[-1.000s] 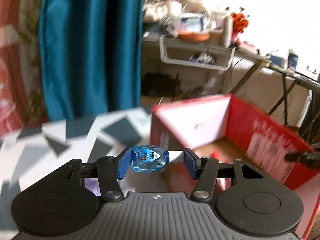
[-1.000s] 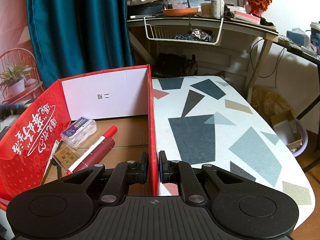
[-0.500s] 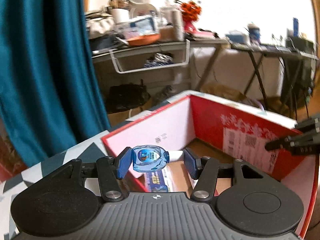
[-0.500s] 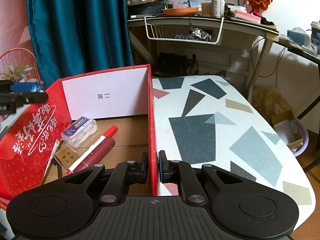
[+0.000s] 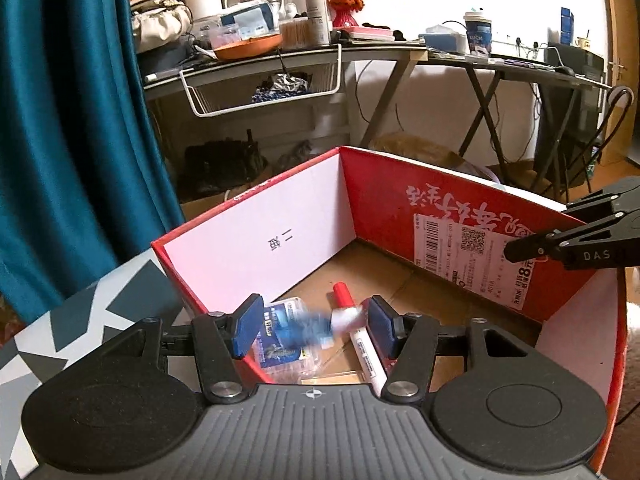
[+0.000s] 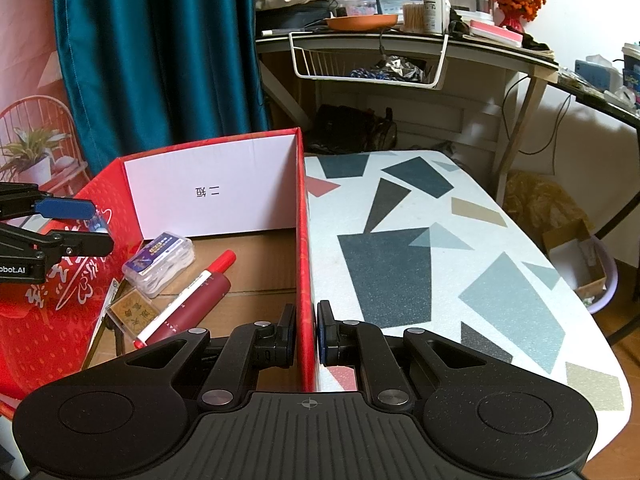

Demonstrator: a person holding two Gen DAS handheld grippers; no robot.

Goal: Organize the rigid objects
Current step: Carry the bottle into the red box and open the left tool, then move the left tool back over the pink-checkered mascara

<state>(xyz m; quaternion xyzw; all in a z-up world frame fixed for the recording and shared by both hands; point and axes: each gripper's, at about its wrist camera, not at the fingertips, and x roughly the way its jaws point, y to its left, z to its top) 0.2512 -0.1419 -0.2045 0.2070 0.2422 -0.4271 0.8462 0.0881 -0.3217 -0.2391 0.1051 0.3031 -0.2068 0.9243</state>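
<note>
The right tool (image 6: 307, 336) is clamped on the near end of the red box's (image 6: 304, 240) side wall, one finger inside and one outside, most likely to keep the light carton from sliding on the counter (image 6: 440, 240) while things are dropped in. The left tool (image 5: 314, 330) hangs over the box's open top. Its jaws stand partly apart, and the small blue bottle (image 5: 308, 326) between them is a smear; it looks to be slipping free rather than gripped, though the blur makes that hard to call. Below it, already on the cardboard floor, lie a red-capped marker (image 5: 352, 320), a clear plastic case (image 6: 160, 258), a dark red tube (image 6: 196, 308) and a small flat tile box (image 6: 132, 310), gathered along one side.
</note>
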